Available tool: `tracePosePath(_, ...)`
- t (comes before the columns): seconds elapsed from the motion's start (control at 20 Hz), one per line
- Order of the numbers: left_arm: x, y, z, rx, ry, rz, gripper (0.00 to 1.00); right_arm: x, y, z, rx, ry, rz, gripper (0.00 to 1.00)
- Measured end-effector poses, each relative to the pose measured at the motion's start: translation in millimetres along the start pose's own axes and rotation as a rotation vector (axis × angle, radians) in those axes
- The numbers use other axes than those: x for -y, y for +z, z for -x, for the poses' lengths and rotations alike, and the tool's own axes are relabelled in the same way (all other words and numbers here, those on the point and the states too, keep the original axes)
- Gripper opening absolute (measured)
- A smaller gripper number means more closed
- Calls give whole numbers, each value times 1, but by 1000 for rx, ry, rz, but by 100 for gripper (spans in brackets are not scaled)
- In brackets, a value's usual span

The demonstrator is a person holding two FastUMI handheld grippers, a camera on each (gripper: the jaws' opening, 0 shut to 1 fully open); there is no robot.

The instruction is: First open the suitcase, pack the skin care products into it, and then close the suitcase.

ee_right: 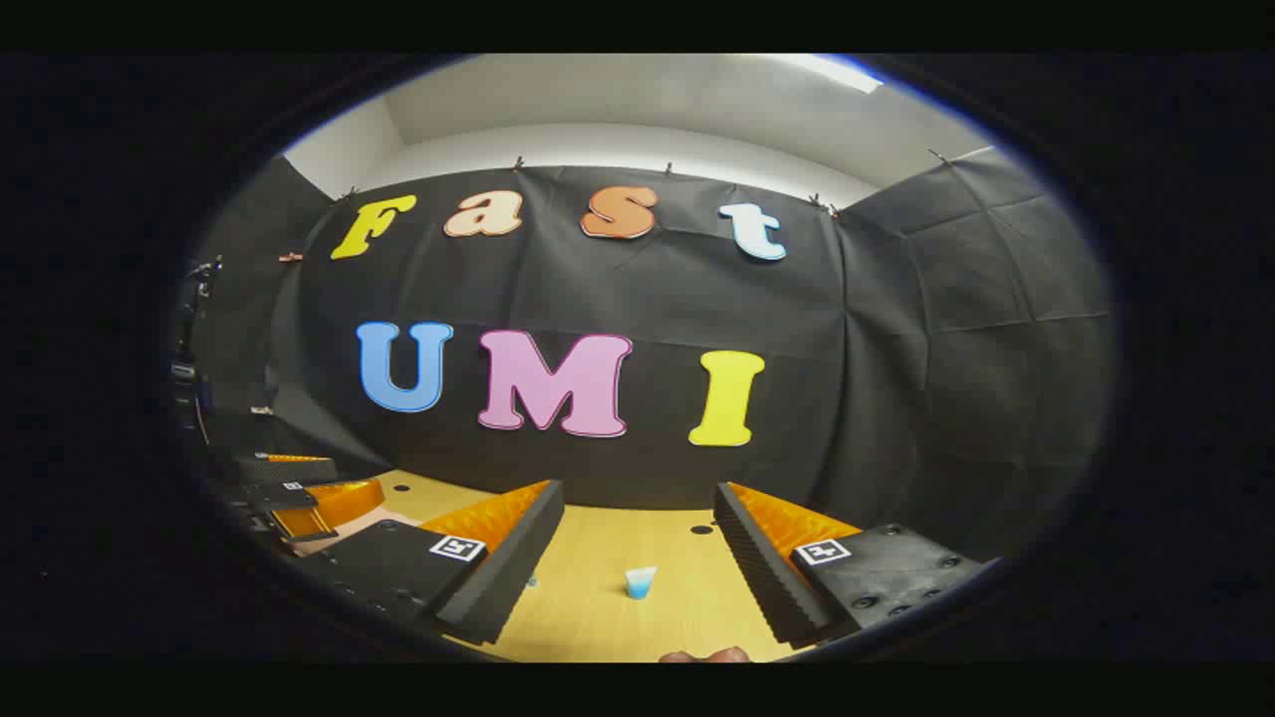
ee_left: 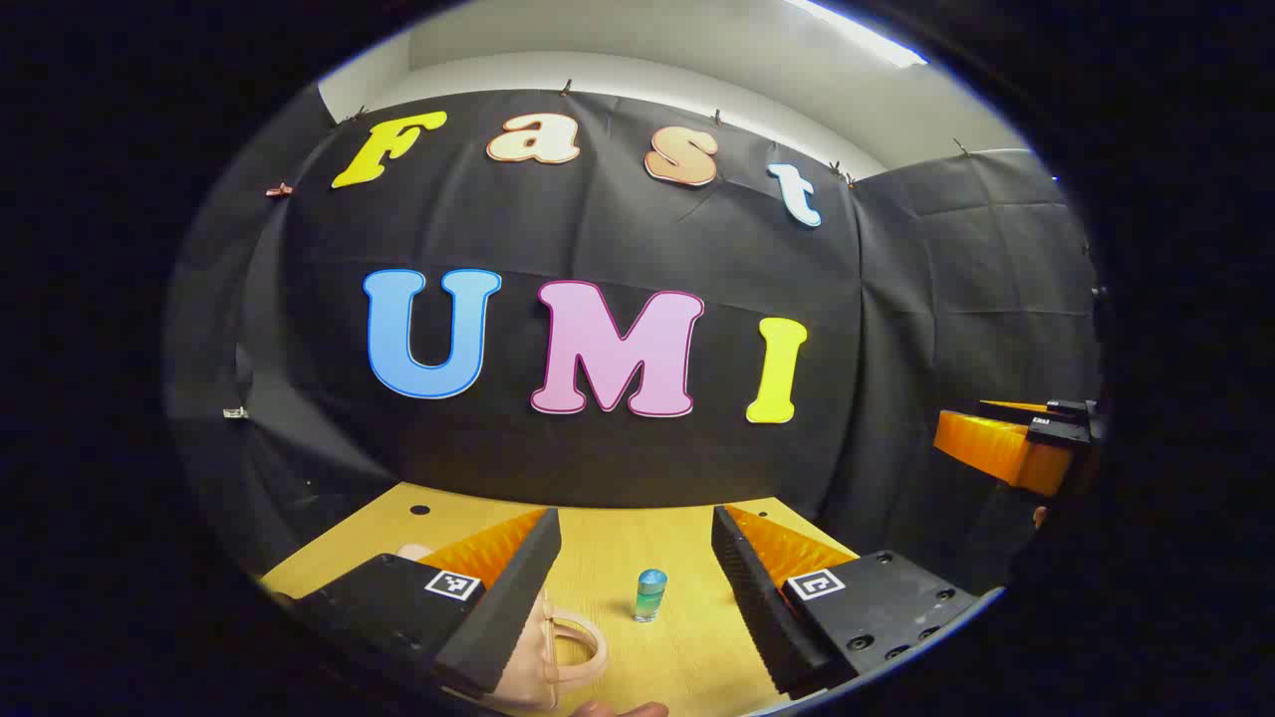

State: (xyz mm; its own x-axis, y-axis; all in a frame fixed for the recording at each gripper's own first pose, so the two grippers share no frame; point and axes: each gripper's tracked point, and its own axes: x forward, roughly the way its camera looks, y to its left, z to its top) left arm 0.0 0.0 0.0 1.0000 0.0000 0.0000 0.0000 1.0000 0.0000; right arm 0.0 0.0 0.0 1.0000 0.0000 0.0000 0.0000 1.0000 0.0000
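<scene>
in the left gripper view the left gripper (ee_left: 636,583) hovers just over the near edge of the desk (ee_left: 687,657), its two fingers spread wide with nothing between them. nearest, tucked under and beside its left finger, lies a pale pink suitcase (ee_left: 553,652) with a looped handle (ee_left: 578,637) pointing toward the middle of the desk; only that end of it shows, so whether the lid is up or down i cannot tell, though it looks shut. the step in hand, as i judge it, is opening the case. to do that well, the left gripper should drop to the lid's edge near the handle and pinch only the upper shell, while the other tool steadies the base so the light case does not slide.

a little farther in, between the fingers, stands a small teal-capped bottle (ee_left: 649,595), upright, apart from the case.

in the right gripper view the right gripper (ee_right: 637,568) also hangs with fingers parted and bare. ahead of it, toward the middle of the desk, sits a small blue-and-clear jar (ee_right: 639,583), alone. the other gripper shows at the left, over a pinkish patch that is likely the case.

count: one suitcase, two skin care items that i can make out, two grippers. behind the far edge hangs the black cloth wall (ee_left: 618,468).
</scene>
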Motion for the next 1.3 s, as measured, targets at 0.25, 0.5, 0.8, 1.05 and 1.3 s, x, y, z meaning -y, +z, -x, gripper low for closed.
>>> tracePosePath(0.25, 1, -1, 1, 2, -1, -32, 96, 1, -5, -4, -4, -7, 21, 96)
tracePosePath(0.5, 1, -7, -3, -22, -13, -34, 96, -3, -4, -7, 9, 1, 43, 96)
tracePosePath(0.8, -6, -16, -8, -46, -14, -14, 96, -5, -1, -8, 25, 8, 100, 96)
tracePosePath(1.05, -3, -26, -7, -62, -30, -28, 96, -7, -5, -8, 17, 11, 107, 96)
tracePosePath(1.3, -6, -44, -14, -109, -41, -3, 96, -6, -9, -13, 19, 7, 114, 96)
